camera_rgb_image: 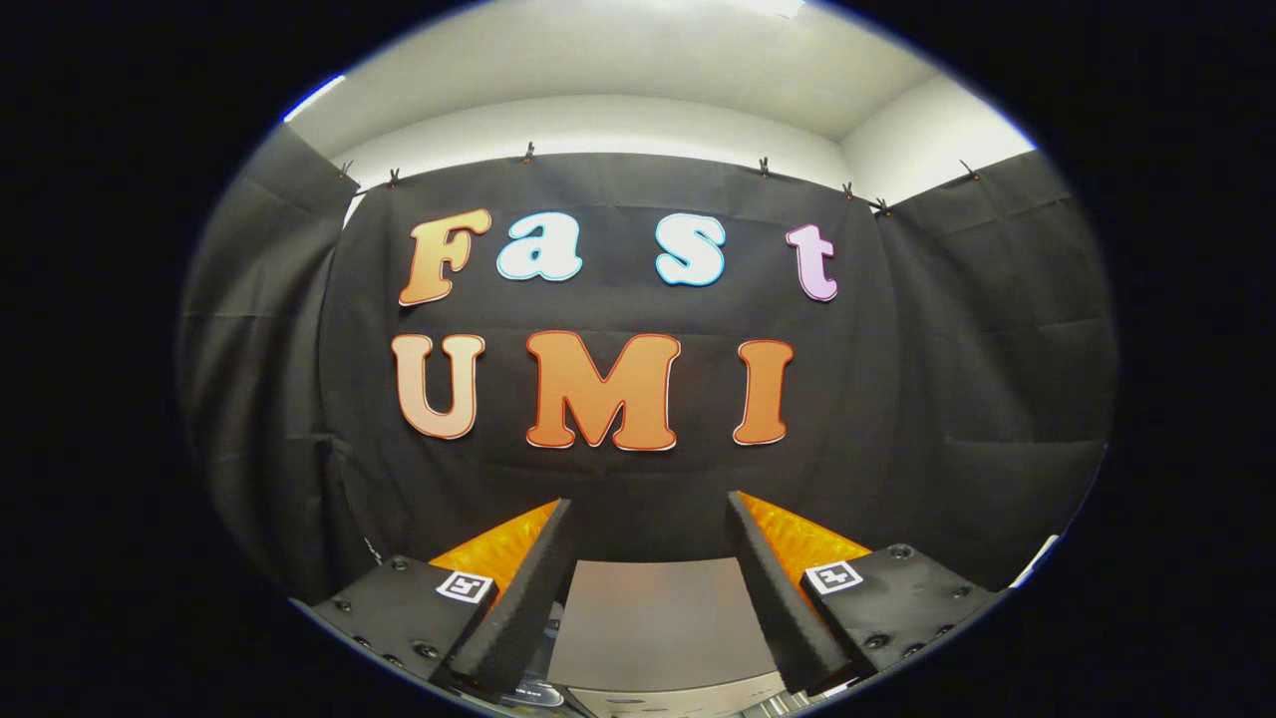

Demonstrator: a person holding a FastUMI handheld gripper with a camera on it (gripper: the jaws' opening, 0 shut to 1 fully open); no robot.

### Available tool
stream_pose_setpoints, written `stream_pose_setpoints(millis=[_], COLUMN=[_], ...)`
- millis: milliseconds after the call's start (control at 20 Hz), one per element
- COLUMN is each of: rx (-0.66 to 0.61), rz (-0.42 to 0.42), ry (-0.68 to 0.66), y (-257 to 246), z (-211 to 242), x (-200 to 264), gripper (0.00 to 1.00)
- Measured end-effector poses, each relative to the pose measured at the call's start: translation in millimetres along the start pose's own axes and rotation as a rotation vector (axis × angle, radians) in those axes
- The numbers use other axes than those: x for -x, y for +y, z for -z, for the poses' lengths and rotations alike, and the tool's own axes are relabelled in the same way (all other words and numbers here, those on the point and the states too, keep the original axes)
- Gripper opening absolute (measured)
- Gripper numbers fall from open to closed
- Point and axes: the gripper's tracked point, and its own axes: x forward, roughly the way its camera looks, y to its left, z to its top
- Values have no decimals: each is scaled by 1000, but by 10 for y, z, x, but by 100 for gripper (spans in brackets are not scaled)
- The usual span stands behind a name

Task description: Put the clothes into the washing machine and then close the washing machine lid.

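Note:
My gripper (648, 504) is held level and points at the booth's black cloth wall. Its two fingers (523, 598) stand wide apart, open, with nothing between them. Low down between the fingers lies a flat grey panel (658, 618), which looks like the top of the washing machine. A strip of a lighter, silvery front edge (678, 698) runs just below that panel. No clothes are in sight.
The black cloth wall (618, 469) hangs straight ahead, pinned up with clips, and wraps round on both sides. Above it are a white wall and ceiling (618, 80). A pale edge (1037, 558) peeks out low at the right.

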Motion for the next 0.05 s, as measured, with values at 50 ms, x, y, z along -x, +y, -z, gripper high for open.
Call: stream_pose_setpoints(millis=[50], rx=[5], rz=[0], ry=[4], y=[9], z=[11], x=[-6], gripper=[97])
